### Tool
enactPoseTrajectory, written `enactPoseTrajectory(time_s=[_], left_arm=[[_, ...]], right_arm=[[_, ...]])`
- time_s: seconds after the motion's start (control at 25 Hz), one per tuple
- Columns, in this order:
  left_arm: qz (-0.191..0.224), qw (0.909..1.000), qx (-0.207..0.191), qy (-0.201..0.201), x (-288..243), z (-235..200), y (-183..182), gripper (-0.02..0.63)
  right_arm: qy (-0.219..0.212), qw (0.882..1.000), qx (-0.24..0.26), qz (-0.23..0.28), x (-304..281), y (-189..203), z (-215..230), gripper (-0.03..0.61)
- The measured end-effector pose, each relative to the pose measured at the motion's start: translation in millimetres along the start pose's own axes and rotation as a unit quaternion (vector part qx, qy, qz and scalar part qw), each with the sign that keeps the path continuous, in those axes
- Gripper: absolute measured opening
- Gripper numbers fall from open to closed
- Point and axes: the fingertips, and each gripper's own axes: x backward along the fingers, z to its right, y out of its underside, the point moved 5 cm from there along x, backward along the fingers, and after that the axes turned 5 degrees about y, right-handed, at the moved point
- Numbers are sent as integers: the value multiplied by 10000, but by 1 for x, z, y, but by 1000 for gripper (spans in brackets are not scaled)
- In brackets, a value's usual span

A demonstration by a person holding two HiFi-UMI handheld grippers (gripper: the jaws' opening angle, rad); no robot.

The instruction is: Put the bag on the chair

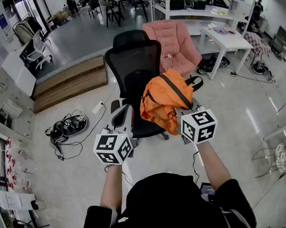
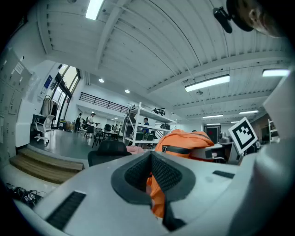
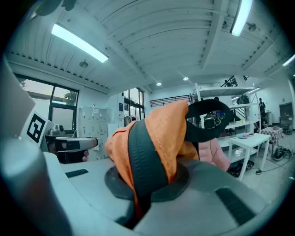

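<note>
An orange bag [image 1: 163, 100] with black straps hangs bunched just above the seat of a black mesh office chair [image 1: 135, 63], in front of its backrest. My right gripper [image 1: 188, 113] is under the bag's right side. In the right gripper view it [image 3: 145, 184] is shut on a black strap [image 3: 145, 156] and a fold of orange fabric. My left gripper [image 1: 126, 111] is by the bag's lower left edge. In the left gripper view a strip of the bag's fabric [image 2: 156, 193] sits pinched between its closed jaws [image 2: 154, 184]. The chair seat [image 1: 147, 128] is partly hidden by the bag.
A pink armchair [image 1: 172, 44] stands behind the office chair, with a white table [image 1: 226, 39] to its right. A low wooden platform [image 1: 71, 82] lies to the left. Cables and a power strip [image 1: 66, 126] are on the floor at left. Shelving [image 1: 204, 5] stands at the back.
</note>
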Motion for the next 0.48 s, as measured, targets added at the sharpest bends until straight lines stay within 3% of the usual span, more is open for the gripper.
enactPoseTrajectory(time_s=[0.16,0.48], left_arm=[[-35,9999,-67,-75,-6,3,3,8],[21,9998,162,-126,-25,18,12,8]], right_arm=[[-22,10000,-36,-12,-1,1,6,6],[-238,9997,9,-72,-2,10,26,6]])
